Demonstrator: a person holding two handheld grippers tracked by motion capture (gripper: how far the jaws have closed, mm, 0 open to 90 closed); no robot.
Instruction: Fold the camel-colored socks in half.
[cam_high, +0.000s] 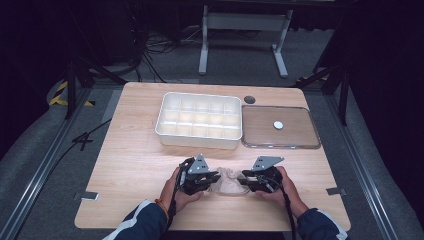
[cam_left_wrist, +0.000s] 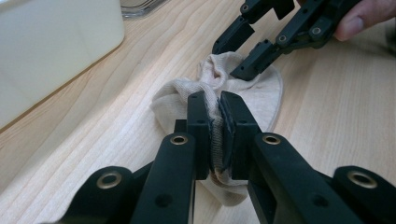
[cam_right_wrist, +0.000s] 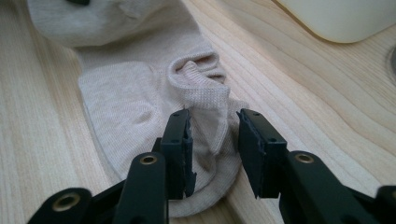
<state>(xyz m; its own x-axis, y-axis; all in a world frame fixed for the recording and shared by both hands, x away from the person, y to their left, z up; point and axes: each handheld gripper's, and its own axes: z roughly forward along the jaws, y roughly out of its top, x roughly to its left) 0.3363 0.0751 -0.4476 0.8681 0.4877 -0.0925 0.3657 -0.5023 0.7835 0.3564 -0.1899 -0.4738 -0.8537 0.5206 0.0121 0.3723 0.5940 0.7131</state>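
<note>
1. A beige sock (cam_high: 226, 183) lies crumpled on the wooden table (cam_high: 135, 165), on the person's side of the white compartment tray (cam_high: 199, 120) and a little apart from it.
2. The left gripper (cam_high: 212, 178) sits at the sock's left end, well short of the tray. Its jaws are clamped tight on a fold of the knit, which bulges up between the pads (cam_left_wrist: 215, 135).
3. The right gripper (cam_high: 243, 181) sits at the sock's right end, also short of the tray. Its jaws stand partly apart, straddling a raised ridge of the cuff (cam_right_wrist: 205, 88); the pads do not press on the cloth.
4. A clear lid (cam_high: 280, 127) lies flat just right of the tray, with a small white disc (cam_high: 278, 125) on it.
5. Both hands rest low on the table, on the side of the sock away from the tray.
</note>
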